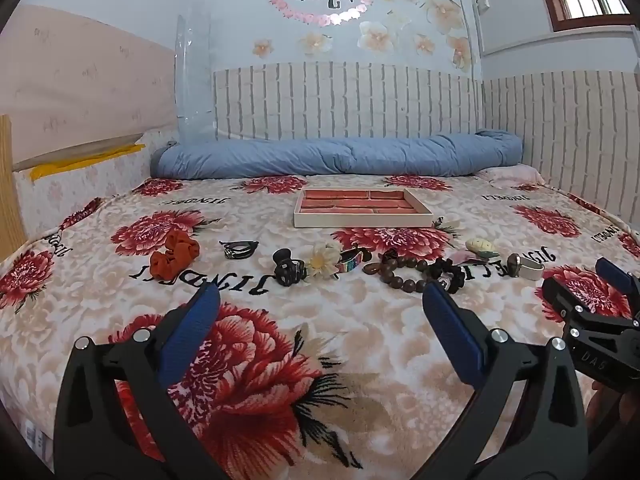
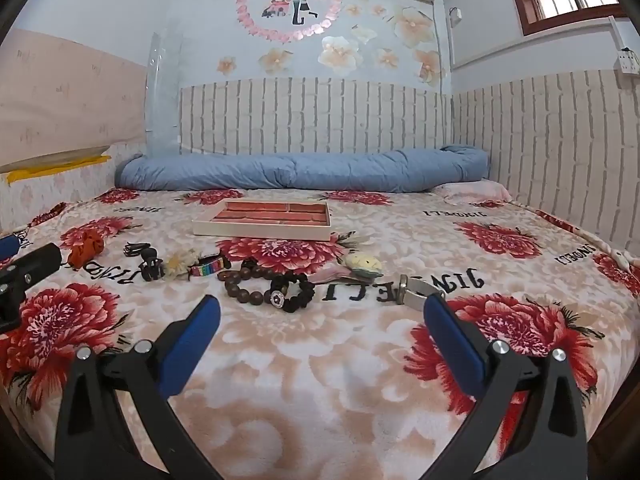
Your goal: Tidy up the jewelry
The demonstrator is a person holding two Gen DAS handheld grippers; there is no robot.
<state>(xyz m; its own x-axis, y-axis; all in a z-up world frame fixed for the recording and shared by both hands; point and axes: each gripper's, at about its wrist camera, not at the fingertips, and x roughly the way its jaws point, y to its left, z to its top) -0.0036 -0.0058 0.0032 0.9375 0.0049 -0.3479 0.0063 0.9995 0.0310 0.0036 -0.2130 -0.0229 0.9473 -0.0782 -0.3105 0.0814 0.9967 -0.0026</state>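
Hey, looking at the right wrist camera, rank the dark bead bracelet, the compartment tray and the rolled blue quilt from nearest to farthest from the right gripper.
1. Dark bead bracelet: on the blanket just beyond the right gripper, between its open fingers.
2. Compartment tray: mid-bed, behind the row of accessories, slightly left.
3. Rolled blue quilt: along the far wall.

Bare blanket [image 2: 320, 380] lies open up to the jewelry row [image 2: 264, 280] (tray [image 2: 260, 232] stands clear behind).
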